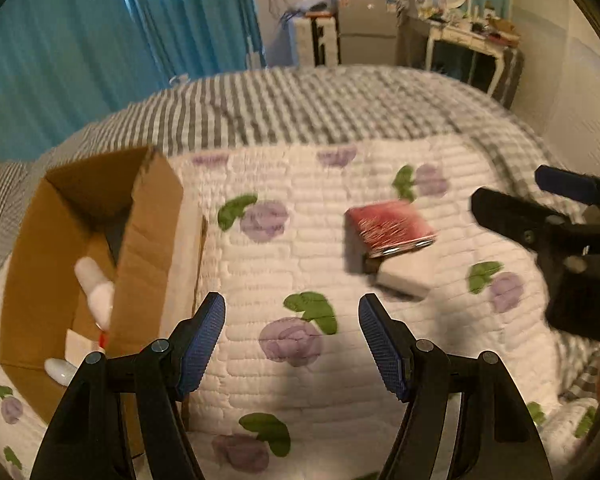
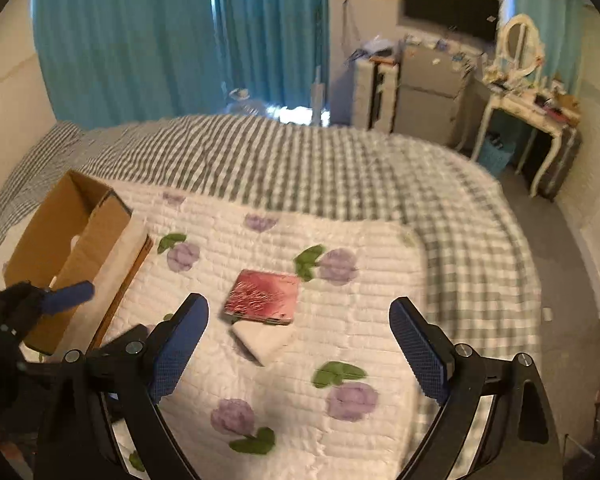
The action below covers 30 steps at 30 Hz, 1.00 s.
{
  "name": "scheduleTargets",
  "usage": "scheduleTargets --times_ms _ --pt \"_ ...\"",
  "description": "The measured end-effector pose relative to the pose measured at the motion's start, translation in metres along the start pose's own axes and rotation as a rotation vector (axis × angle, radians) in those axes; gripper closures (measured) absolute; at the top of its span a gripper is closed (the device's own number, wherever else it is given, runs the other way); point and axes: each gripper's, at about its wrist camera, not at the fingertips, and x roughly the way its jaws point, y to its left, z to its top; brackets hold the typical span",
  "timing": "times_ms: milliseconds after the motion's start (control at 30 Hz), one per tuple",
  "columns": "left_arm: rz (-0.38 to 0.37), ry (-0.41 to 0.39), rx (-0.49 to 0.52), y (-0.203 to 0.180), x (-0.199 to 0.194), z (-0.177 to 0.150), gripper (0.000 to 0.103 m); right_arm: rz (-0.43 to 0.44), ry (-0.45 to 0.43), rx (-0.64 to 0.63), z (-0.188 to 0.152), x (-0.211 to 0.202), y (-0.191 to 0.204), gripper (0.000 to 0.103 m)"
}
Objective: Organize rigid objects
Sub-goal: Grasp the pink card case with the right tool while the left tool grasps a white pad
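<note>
Left gripper (image 1: 292, 316) and right gripper (image 2: 299, 320): jaws spread, empty. Between them, blurred, red patterned flat case (image 2: 262, 297) atop white flat box (image 2: 262, 342) on floral quilt (image 2: 340, 344). Far left, open brown cardboard box (image 1: 140, 248) w/ white items, partly hidden.

Open left gripper (image 1: 292, 310), cardboard box (image 1: 148, 232), red box (image 1: 388, 222)

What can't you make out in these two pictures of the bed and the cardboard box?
- Cardboard box contents: in the left wrist view its near wall hides most; the white items stay unidentified. The right wrist view shows almost nothing inside.
- Red patterned item: motion blur leaves its print unreadable in both views.
- White block beneath it: partly covered by the red item.
- Dresser clutter: too small.
</note>
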Motion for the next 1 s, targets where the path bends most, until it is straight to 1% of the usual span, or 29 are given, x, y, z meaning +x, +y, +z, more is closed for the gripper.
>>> scheduleTargets --times_ms 67,200,267,333,400,467,500,600,700,767,867,900,933,1000 --pt "0.017 0.016 -0.022 0.005 0.016 -0.003 0.03 0.023 0.043 -0.009 -0.001 0.025 0.006 0.011" --pt "0.036 0.022 -0.054 0.012 0.037 -0.005 0.03 0.064 0.135 -0.023 -0.004 0.081 0.021 0.011" --pt "0.031 0.022 -0.055 0.011 0.044 -0.005 0.03 0.072 0.161 -0.013 -0.004 0.102 0.024 0.011" --pt "0.044 0.027 -0.058 0.009 0.051 -0.005 0.03 0.093 0.193 0.004 -0.003 0.123 0.026 0.011" --pt "0.043 0.034 -0.064 0.008 0.057 -0.004 0.03 0.098 0.217 0.009 -0.001 0.138 0.028 0.011" --pt "0.037 0.042 -0.079 0.008 0.061 -0.003 0.03 0.093 0.237 0.004 -0.003 0.151 0.027 0.022" --pt "0.034 0.045 -0.083 0.008 0.062 -0.003 0.03 0.096 0.24 0.006 -0.006 0.154 0.024 0.026" --pt "0.041 0.053 -0.079 0.003 0.062 0.0 0.03 0.134 0.215 0.028 -0.01 0.149 0.013 0.028" --pt "0.02 0.051 -0.074 -0.008 0.058 0.002 0.03 0.114 0.163 0.052 -0.011 0.128 -0.006 0.029" --pt "-0.001 0.047 -0.072 -0.019 0.056 0.006 0.03 0.078 0.134 0.055 -0.013 0.115 -0.016 0.029" --pt "-0.059 0.047 -0.054 -0.04 0.054 0.009 0.03 -0.011 0.098 0.012 -0.017 0.101 -0.027 0.031" --pt "-0.072 0.05 -0.049 -0.046 0.055 0.011 0.03 -0.025 0.094 0.007 -0.018 0.097 -0.031 0.047" --pt "-0.083 0.055 -0.045 -0.051 0.057 0.012 0.03 -0.011 0.092 0.011 -0.018 0.095 -0.036 0.075" --pt "-0.1 0.058 -0.033 -0.063 0.06 0.012 0.03 -0.011 0.088 0.023 -0.019 0.09 -0.046 0.076"
